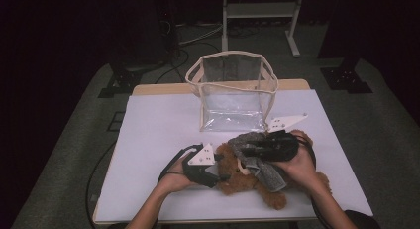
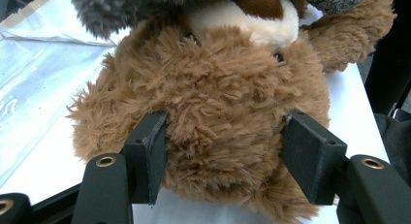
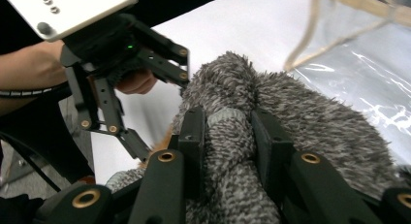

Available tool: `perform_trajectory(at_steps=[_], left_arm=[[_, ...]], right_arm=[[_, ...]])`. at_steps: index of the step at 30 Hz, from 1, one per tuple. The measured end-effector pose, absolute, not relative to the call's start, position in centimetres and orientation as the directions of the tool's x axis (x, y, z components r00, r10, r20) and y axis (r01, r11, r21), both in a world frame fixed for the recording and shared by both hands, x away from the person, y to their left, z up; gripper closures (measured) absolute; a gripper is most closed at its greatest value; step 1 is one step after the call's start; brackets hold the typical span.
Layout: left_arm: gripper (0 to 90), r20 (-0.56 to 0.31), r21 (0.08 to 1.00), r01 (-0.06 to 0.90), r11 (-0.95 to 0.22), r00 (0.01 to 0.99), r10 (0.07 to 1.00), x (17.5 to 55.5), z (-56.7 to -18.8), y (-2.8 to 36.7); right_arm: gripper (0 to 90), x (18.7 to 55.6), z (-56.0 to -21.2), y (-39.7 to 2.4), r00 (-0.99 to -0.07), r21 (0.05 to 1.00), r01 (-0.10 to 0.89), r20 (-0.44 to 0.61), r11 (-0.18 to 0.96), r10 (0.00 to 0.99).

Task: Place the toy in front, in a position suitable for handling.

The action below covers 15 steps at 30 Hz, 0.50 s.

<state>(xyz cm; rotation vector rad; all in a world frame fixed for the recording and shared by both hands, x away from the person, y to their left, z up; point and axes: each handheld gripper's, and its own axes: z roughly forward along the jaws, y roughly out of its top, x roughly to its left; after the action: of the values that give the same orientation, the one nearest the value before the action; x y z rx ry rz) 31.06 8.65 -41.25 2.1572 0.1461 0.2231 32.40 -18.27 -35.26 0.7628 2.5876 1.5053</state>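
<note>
While dark room surrounds white table (image 1: 148, 135), left jaws clamp teddy bear (image 2: 213, 112), right jaws pinch grey scarf (image 3: 228, 151).

Dark room, grey carpet (image 1: 59, 154)

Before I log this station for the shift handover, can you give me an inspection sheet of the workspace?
Surface: white table top, bare apart from the job's things.
Job's things: brown teddy bear lying on it, grey knitted scarf at its neck; clear bag standing open behind.
Clutter: nothing seen.
Grippers: left gripper clamps the bear's head; right gripper pinches a fold of the scarf.
Cables: a black cable loops from the left gripper; more lie on the floor behind.
Surroundings: dark room, grey floor, white stand frame behind.
</note>
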Motion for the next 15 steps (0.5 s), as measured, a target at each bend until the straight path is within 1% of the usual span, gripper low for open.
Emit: perform_trajectory(at_steps=[4, 5, 7, 8, 10, 12, 15], left_arm=[[38.3, 0.106, 0.83, 0.017, -0.558, 0.977, 0.187, 31.1, -41.0, 8.9], [38.3, 0.105, 0.831, 0.018, -0.556, 0.977, 0.188, 31.1, -40.9, 9.0], [38.3, 0.111, 0.832, 0.008, -0.555, 0.978, 0.179, 31.2, -40.6, 9.2], [39.2, 0.106, 0.843, 0.008, -0.538, 0.978, 0.182, 31.2, -40.4, 9.4], [39.8, 0.102, 0.853, 0.009, -0.522, 0.978, 0.183, 31.2, -40.2, 9.6], [40.2, 0.115, 0.846, 0.004, -0.532, 0.975, 0.189, 31.2, -40.2, 9.4], [40.9, 0.127, 0.832, 0.002, -0.554, 0.973, 0.194, 31.2, -40.8, 8.8]], right_arm=[[68.2, 32.6, -35.3, -18.7, -0.869, 0.827, 0.39, 0.185, 0.406, 0.459], [68.2, 32.9, -35.6, -19.5, -0.854, 0.819, 0.398, 0.168, 0.412, 0.492], [68.2, 33.1, -35.8, -20.0, -0.845, 0.815, 0.407, 0.165, 0.412, 0.509], [68.1, 33.4, -36.4, -20.9, -0.825, 0.808, 0.43, 0.169, 0.404, 0.54], [68.2, 33.4, -36.5, -21.1, -0.822, 0.807, 0.438, 0.181, 0.396, 0.54], [68.2, 33.4, -36.7, -21.3, -0.824, 0.809, 0.449, 0.21, 0.379, 0.527], [68.2, 32.7, -36.1, -20.7, -0.846, 0.818, 0.425, 0.206, 0.387, 0.492]])
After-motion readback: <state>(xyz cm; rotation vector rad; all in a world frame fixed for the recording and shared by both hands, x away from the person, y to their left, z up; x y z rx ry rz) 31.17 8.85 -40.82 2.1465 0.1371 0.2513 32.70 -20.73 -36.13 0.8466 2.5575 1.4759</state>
